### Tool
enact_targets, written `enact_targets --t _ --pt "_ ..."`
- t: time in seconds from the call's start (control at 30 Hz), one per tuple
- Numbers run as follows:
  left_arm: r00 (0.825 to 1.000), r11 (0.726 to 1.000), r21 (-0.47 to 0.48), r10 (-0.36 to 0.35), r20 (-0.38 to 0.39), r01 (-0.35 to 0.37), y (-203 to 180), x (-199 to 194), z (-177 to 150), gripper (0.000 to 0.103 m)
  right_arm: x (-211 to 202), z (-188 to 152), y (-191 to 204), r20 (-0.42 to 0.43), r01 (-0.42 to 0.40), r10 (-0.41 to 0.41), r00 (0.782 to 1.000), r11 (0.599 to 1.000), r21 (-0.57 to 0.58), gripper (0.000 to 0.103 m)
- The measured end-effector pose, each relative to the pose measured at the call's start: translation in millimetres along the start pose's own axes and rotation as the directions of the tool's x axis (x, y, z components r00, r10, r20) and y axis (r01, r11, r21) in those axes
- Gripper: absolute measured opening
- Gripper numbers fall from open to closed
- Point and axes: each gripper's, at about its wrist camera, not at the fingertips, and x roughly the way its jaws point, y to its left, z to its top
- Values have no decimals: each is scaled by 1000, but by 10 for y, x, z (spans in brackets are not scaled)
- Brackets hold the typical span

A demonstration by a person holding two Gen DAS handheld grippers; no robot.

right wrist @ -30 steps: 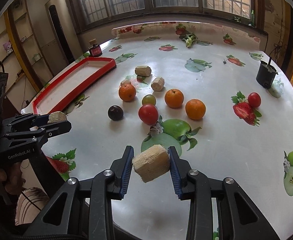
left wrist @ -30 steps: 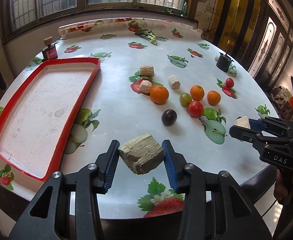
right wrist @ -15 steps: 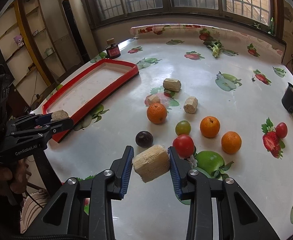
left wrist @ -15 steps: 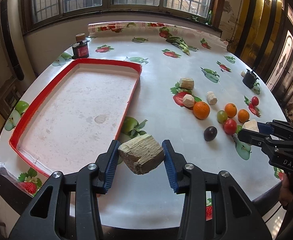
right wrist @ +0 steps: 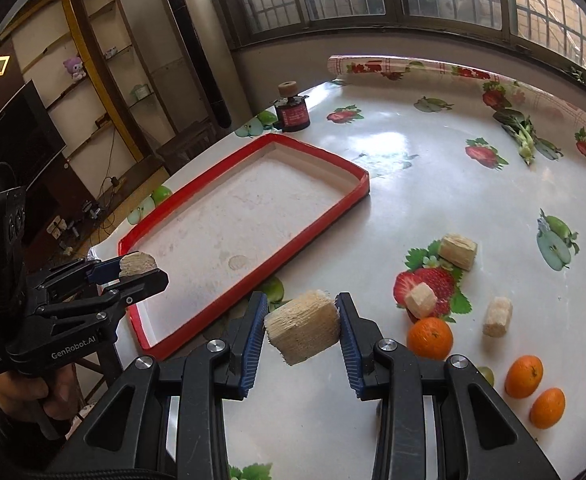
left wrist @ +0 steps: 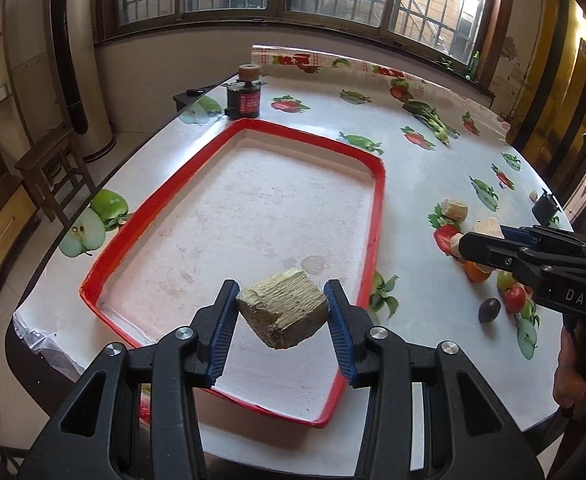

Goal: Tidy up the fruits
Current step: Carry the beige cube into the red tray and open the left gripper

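Both my hands had swung from the fruit toward the red tray (left wrist: 377, 216); my left gripper (left wrist: 283, 314) clamped a fibrous chunk (left wrist: 284, 312) over the tray; my right gripper (right wrist: 301, 330) pinched a paler chunk (right wrist: 303, 330) above the worktop (right wrist: 433, 200), short of the rim; released early, I judged, it would miss.

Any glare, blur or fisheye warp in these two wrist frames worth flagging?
Right wrist: window glare whitens the tablecloth beyond the red tray; window bars bow strongly at the frame edge. Left wrist: light is even, no hot spot on the tray, the table edge curves, corners vignette black. Both views: the held chunks look sharp, no obvious motion blur.
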Motion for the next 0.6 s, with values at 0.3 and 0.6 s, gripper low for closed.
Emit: enact_targets --t 0.3,0.6 --pt "997 995 -67 70 -14 -71 429 216 161 42 584 441 354 -46 -48 45 998 998 -50 36" --pt "993 991 -80 100 -58 -105 602 457 172 42 1148 568 544 -119 -35 24 993 996 -86 36"
